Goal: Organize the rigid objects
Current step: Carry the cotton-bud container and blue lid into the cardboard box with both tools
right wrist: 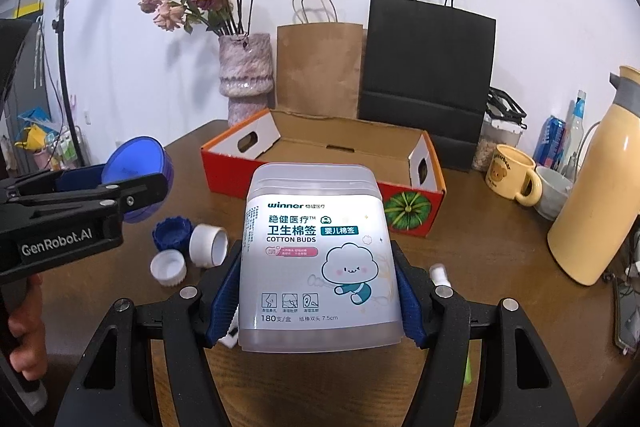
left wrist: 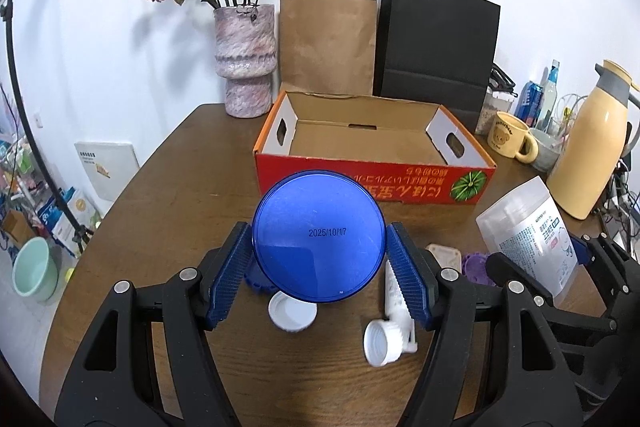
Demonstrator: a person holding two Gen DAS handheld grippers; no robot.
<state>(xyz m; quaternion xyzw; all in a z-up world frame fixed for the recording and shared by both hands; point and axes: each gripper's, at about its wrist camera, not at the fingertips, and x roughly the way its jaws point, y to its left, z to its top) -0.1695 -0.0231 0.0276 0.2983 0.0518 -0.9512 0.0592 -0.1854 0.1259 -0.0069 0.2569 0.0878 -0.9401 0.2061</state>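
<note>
Left gripper: clamped on a round blue jar, pads pressed against both sides; the jar is held clear above the table, its flat face stamped with a date turned toward the camera.

Right gripper: closed on a clear cotton-bud box, label facing the lens, gripped at both flanks and lifted off the wood.

Red carton: open-topped, nothing seen inside, set beyond both grippers near the table's back.

Loose items left on the table below: a white cap, a blue cap, a white ring, a white tube.

A vase is placed left of the carton; a brown bag and a black bag are stood behind it. A mug and a cream flask are noted at right.
</note>
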